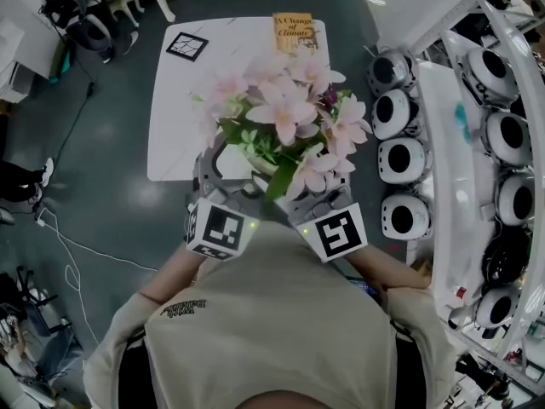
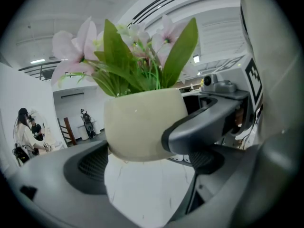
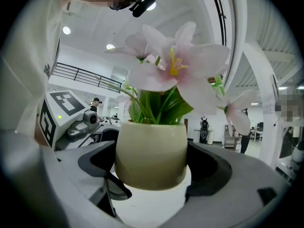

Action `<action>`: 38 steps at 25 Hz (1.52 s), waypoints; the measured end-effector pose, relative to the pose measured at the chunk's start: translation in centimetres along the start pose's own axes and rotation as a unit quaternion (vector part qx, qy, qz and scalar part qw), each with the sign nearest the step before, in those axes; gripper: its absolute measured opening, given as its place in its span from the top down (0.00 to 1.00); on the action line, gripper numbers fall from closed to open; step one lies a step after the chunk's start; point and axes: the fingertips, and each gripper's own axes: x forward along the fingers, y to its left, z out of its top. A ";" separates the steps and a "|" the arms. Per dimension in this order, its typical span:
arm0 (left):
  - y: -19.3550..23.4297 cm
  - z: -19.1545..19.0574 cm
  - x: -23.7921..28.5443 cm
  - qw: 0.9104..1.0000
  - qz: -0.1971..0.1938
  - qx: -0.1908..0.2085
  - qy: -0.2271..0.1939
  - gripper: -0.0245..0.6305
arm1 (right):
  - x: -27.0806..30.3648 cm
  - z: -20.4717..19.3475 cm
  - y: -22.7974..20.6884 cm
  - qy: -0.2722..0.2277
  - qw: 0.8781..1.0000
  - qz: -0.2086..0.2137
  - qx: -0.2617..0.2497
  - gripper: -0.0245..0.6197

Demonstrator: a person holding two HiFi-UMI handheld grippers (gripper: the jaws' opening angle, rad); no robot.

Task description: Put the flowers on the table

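Observation:
Pink flowers (image 1: 281, 109) with green leaves stand in a cream pot (image 1: 271, 165), held in the air over the near edge of the white table (image 1: 174, 118). My left gripper (image 1: 211, 164) and right gripper (image 1: 311, 186) clasp the pot from either side. In the left gripper view the pot (image 2: 142, 122) sits between my jaws, with a dark jaw of the right gripper (image 2: 204, 125) wrapped across it. The right gripper view has the pot (image 3: 151, 153) squeezed between both jaws, and the left gripper (image 3: 71, 120) shows beside it. The pot's base hangs above the tabletop (image 3: 152, 205).
A yellow book (image 1: 294, 31) and a black-and-white marker tile (image 1: 186, 46) lie at the table's far edge. A rack of round white devices (image 1: 400, 160) lines the right side. Cables (image 1: 77, 245) trail over the dark floor at the left.

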 end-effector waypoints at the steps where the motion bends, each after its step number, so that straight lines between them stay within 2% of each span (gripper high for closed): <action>1: 0.8 -0.1 0.0 1.000 -0.001 0.000 -0.001 0.18 | 0.8 0.1 0.0 0.001 1.000 -0.001 0.000 0.24; 12: 7.5 -0.8 1.0 1.000 -0.015 0.015 -0.018 0.18 | 7.3 1.3 -0.7 -0.003 1.000 -0.026 -0.007 0.24; 21: 9.8 -1.0 1.5 0.999 -0.024 0.021 -0.023 0.18 | 9.6 1.7 -1.2 -0.005 0.999 -0.038 -0.011 0.24; 28: 10.1 -1.1 2.7 1.000 -0.013 0.018 -0.015 0.18 | 10.0 1.1 -2.3 0.000 1.000 -0.026 -0.007 0.24; 38: 10.4 -1.2 3.9 1.000 0.014 -0.003 0.004 0.18 | 10.6 0.6 -3.4 0.003 1.000 0.012 -0.001 0.24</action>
